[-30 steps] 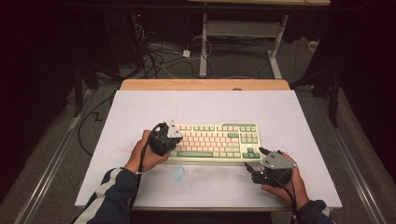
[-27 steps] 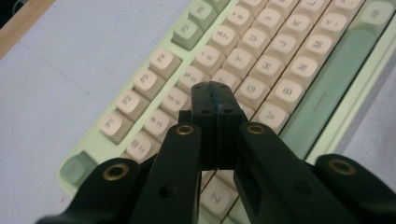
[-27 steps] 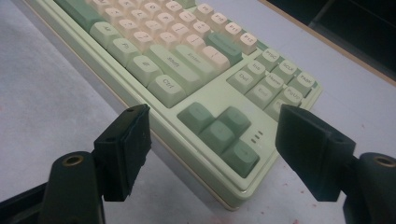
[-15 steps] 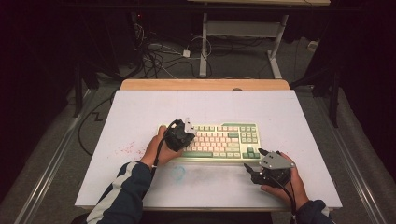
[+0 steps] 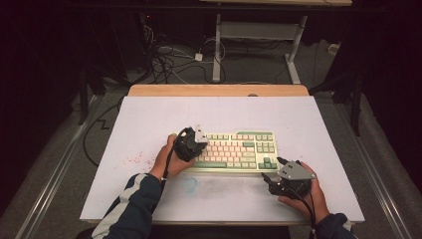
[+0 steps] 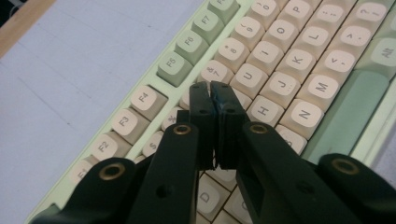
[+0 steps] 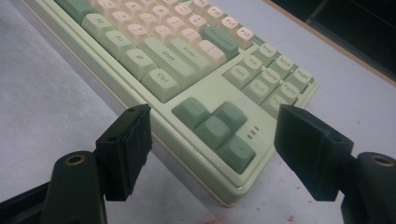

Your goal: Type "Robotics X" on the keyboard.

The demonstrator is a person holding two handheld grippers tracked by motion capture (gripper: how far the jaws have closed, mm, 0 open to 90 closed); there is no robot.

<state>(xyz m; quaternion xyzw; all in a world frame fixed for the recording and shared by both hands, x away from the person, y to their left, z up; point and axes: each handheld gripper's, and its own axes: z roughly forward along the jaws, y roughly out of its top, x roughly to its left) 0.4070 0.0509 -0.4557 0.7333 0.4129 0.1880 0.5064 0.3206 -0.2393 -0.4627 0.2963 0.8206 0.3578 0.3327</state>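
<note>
A keyboard [image 5: 238, 151] with cream and green keys lay flat near the middle of the white tabletop [image 5: 149, 114], its long side running across. From above, the left claw [image 5: 196, 141] sat over the keyboard's left end and the right claw [image 5: 271, 175] rested on the tabletop just off its near right corner. The left gripper view showed the left claw [image 6: 211, 91] closed on nothing, tips poised over the keys near H and Y, while the right gripper view showed the right claw [image 7: 212, 140] wide open, with the keyboard's [image 7: 187, 88] green arrow-key corner between its jaws, untouched.
</note>
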